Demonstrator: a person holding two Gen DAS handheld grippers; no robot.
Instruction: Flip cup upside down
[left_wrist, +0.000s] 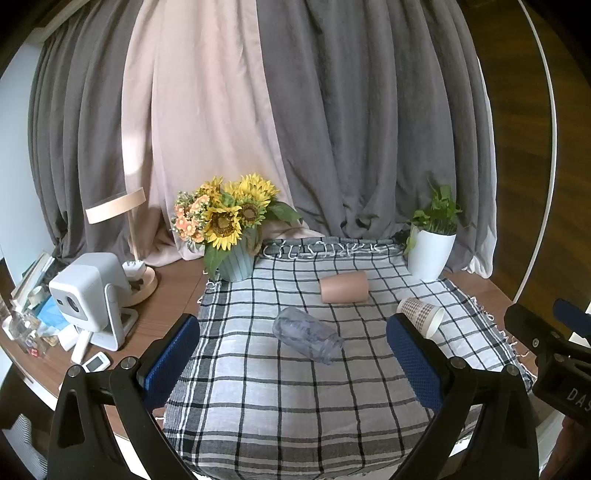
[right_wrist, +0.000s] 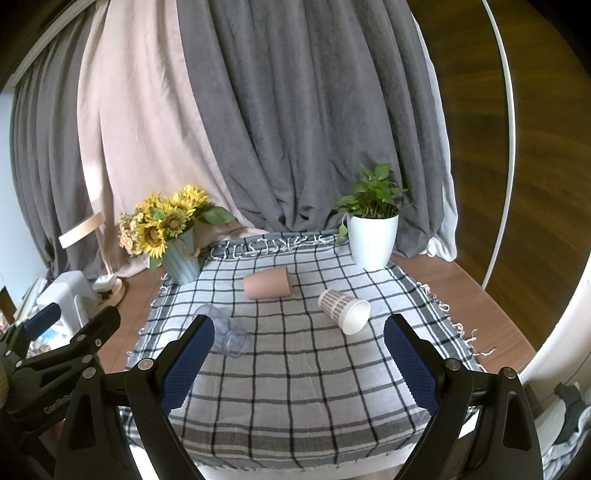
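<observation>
Left wrist view. Left gripper (left_wrist: 293, 354) hovers above the near half of the grey-and-white checked cloth (left_wrist: 295, 413), its blue-padded fingers (left_wrist: 171, 360) spread wide with nothing between them. Three cups lie on their sides on the cloth. The clear ribbed plastic cup (left_wrist: 307, 338) is closest, between the finger tips in the picture, mouth toward the lower right. The matte pink cup (left_wrist: 344, 287) lies farther back, crosswise. The houndstooth-patterned paper cup (left_wrist: 421, 315) lies at the right, its white mouth facing the near right, partly hidden by the right finger pad. Behind the cloth: sunflower bouquet in a ribbed blue-green vase (left_wrist: 229, 229) at the left corner, green plant in a white pot (left_wrist: 430, 254) at the right corner. White projector on a stand (left_wrist: 90, 295) sits on the wooden table (left_wrist: 162, 310), left of the cloth. Part of the other gripper shows at the right edge.

Right wrist view. Right gripper (right_wrist: 299, 356) also above the near cloth (right_wrist: 295, 406), fingers (right_wrist: 412, 363) wide apart, empty. Paper cup (right_wrist: 345, 312) is nearest it, just beyond the right finger. Pink cup (right_wrist: 267, 282) lies mid-cloth. Clear cup (right_wrist: 227, 332) is partly behind the left finger pad. Grey and beige curtains (right_wrist: 258, 110) fill the background.
</observation>
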